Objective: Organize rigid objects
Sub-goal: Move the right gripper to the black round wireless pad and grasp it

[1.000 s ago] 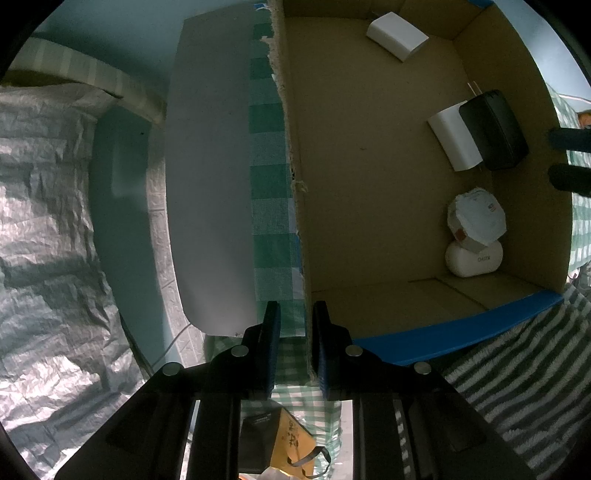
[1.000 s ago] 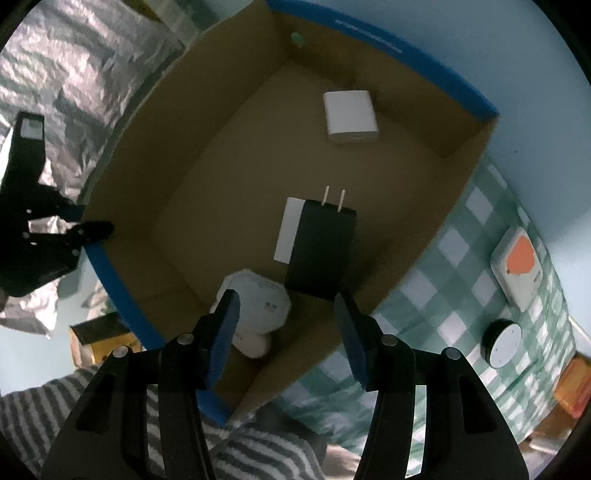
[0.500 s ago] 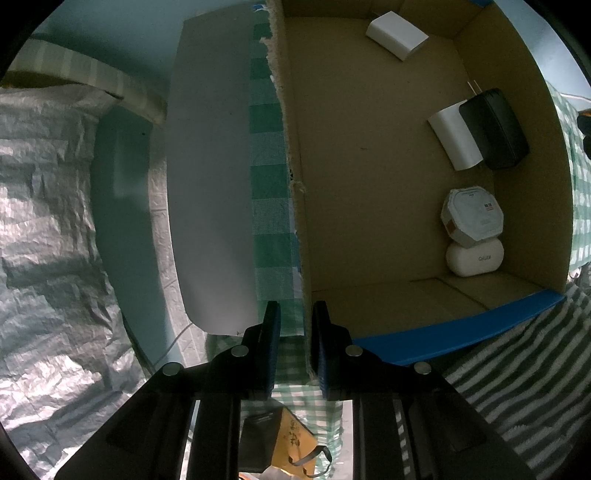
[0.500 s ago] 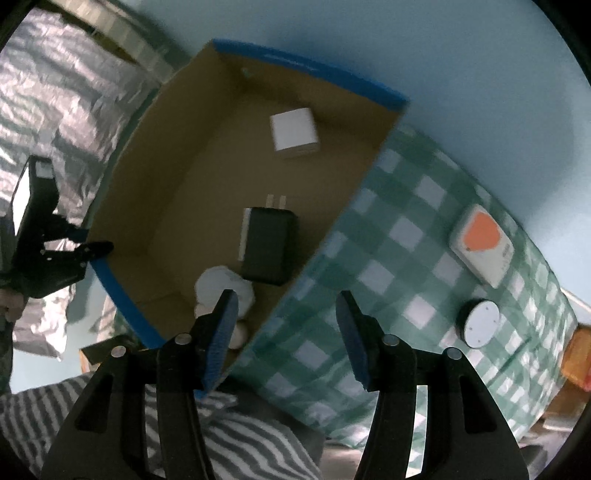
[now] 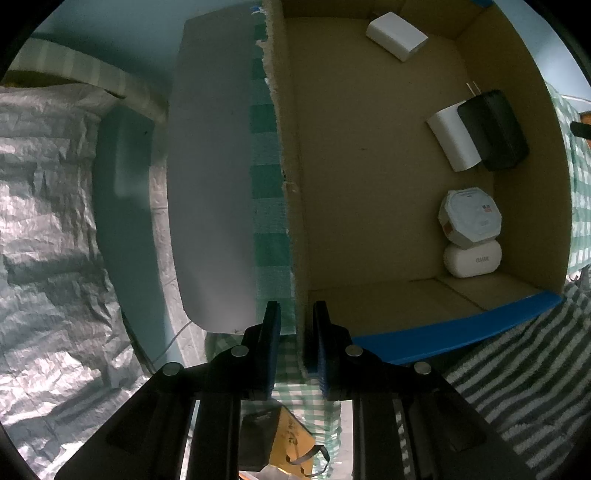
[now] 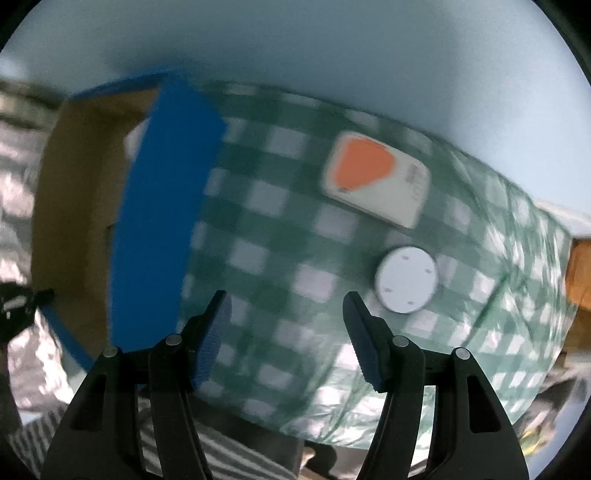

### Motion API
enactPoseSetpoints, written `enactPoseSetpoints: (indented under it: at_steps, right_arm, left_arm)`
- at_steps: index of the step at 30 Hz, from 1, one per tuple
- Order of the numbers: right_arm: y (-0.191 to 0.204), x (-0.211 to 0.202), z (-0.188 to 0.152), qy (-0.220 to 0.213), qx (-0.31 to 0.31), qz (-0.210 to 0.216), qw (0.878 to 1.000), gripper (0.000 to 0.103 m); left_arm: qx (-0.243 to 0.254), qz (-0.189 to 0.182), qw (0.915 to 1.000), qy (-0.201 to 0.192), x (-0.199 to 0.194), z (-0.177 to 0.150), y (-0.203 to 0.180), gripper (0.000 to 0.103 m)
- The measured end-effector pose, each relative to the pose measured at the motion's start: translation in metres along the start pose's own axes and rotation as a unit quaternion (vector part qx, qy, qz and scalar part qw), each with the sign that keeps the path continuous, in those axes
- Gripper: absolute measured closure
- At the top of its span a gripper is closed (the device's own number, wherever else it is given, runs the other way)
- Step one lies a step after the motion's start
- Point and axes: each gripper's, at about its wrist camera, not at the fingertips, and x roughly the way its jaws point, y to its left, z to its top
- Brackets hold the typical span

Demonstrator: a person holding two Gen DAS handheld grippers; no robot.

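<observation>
My left gripper (image 5: pixel 296 334) points down and is shut on the near corner of the torn side wall of the cardboard box (image 5: pixel 369 166). Inside lie a white block (image 5: pixel 397 35), a black plug adapter (image 5: pixel 493 129) resting on a white brick (image 5: pixel 452 140), an octagonal white device (image 5: pixel 471 218) and a white oval case (image 5: pixel 472 260). My right gripper (image 6: pixel 286 325) hangs over the green checked cloth (image 6: pixel 280 236) outside the box (image 6: pixel 162 206), its jaws opening with nothing between them. Ahead of it lie a white round disc (image 6: pixel 406 280) and an orange-and-white box (image 6: pixel 376 181).
A pale grey sheet (image 5: pixel 210 184) lies left of the box, with crinkled silver foil (image 5: pixel 48 240) beyond it. Striped fabric (image 5: pixel 524 387) shows at the near right. The right wrist view is blurred by motion. A brown object (image 6: pixel 578 273) sits at the cloth's right edge.
My right gripper has swung out of the box and across the checked cloth, rolling as it went, and its jaws have widened. The left gripper and the box contents have not moved.
</observation>
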Motion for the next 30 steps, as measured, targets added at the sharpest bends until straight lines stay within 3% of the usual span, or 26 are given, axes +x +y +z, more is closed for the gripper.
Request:
enactPoseSetpoints:
  at_steps: [3, 6, 13, 24, 25, 30]
  right_arm:
    - [-0.028, 0.007, 0.004, 0.007, 0.037, 0.005, 0.999, 0.037]
    - [-0.053, 0.018, 0.009, 0.012, 0.055, -0.018, 0.998, 0.031]
    - [-0.087, 0.048, 0.012, 0.031, 0.087, -0.040, 0.995, 0.031]
    - [-0.086, 0.072, 0.025, 0.030, 0.082, -0.034, 0.996, 0.032]
    - [-0.085, 0.075, 0.026, 0.031, 0.081, -0.036, 0.996, 0.037]
    - [-0.071, 0.082, 0.036, 0.040, 0.062, -0.056, 0.996, 0.041]
  left_arm:
    - [-0.001, 0.001, 1.0000, 0.001, 0.000, 0.000, 0.000, 0.085]
    - [-0.003, 0.001, 1.0000, 0.001, 0.000, -0.001, -0.001, 0.085]
    - [-0.011, 0.003, 0.9999, 0.001, -0.001, -0.002, -0.001, 0.085]
    - [-0.016, 0.003, 0.9999, 0.004, 0.000, 0.000, 0.000, 0.085]
    - [-0.016, 0.004, 0.9999, 0.005, 0.000, 0.000, 0.000, 0.085]
    - [-0.017, 0.002, 0.9998, 0.005, 0.001, 0.000, 0.000, 0.085]
